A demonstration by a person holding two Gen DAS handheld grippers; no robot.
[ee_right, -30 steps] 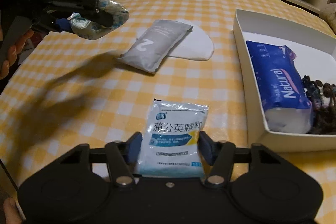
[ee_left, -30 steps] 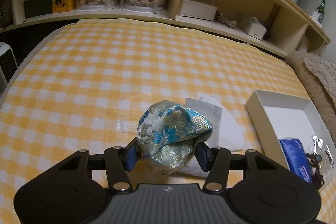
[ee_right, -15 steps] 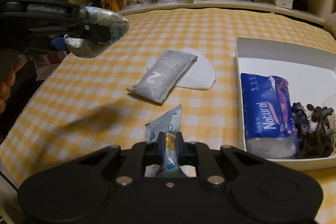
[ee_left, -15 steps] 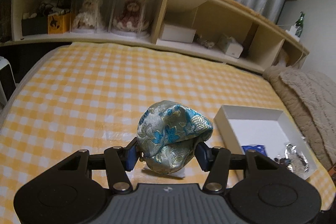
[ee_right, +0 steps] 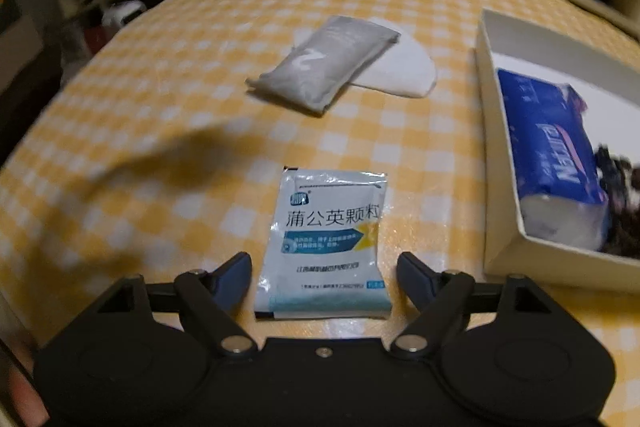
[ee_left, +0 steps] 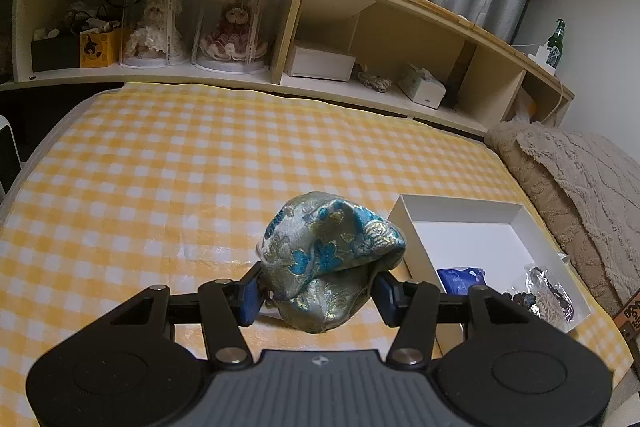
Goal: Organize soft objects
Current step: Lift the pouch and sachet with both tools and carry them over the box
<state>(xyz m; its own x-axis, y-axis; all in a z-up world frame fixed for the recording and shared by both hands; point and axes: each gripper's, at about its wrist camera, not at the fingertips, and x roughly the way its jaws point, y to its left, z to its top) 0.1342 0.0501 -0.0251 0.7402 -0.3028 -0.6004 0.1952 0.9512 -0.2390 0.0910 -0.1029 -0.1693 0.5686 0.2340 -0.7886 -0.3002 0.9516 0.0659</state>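
Slippage is the main risk on the left: the left tongs (ee_left: 318, 293) pinch a soft brocade pouch (ee_left: 330, 259) by its lower folds only, lifted above the yellow checked counter (ee_left: 160, 167), and its silky blue-and-gold cloth could slide out before it reaches the white box (ee_left: 472, 205) to the right. Further right, the right tongs (ee_right: 324, 273) stand spread around a flat white-and-blue sachet (ee_right: 330, 239) lying on the counter, and closing on something so thin may only buckle it or skid it aside.
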